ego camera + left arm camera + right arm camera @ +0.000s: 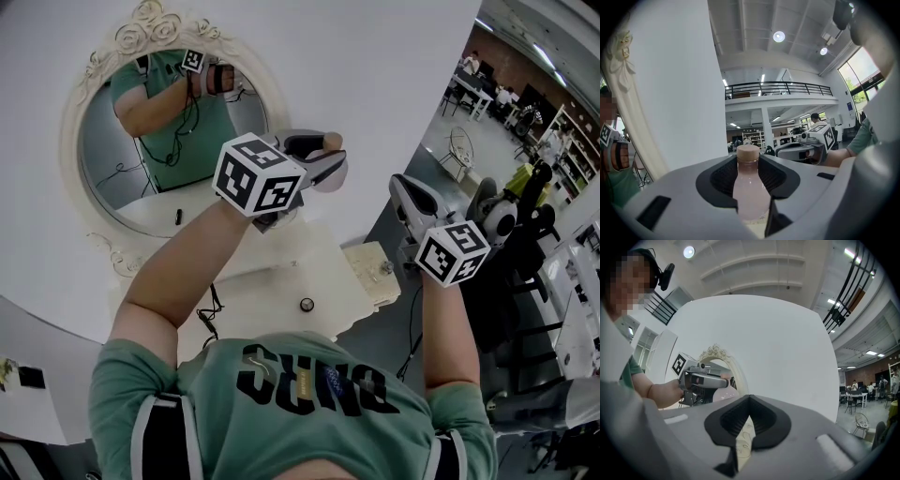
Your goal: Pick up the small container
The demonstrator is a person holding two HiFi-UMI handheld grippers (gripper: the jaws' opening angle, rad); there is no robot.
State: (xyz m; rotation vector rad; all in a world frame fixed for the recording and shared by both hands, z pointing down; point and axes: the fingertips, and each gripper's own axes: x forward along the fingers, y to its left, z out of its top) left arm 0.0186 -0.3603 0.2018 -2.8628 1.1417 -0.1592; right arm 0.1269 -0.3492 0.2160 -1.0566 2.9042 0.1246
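The small container is a little bottle of pale pink liquid with a tan cap. It stands upright between the black pads of my left gripper, which is shut on its body, with the cap above the pads. In the head view the left gripper is raised in front of the mirror, and the container shows at its tip. My right gripper hangs to the right, apart from it. In the right gripper view its jaws are shut with nothing between them, and the left gripper is seen at the left with the container.
A white dressing table stands below, with an oval ornate-framed mirror on the white wall. A small dark round object and a black cable lie on the table. A small cream side unit is at its right. Chairs and desks stand far right.
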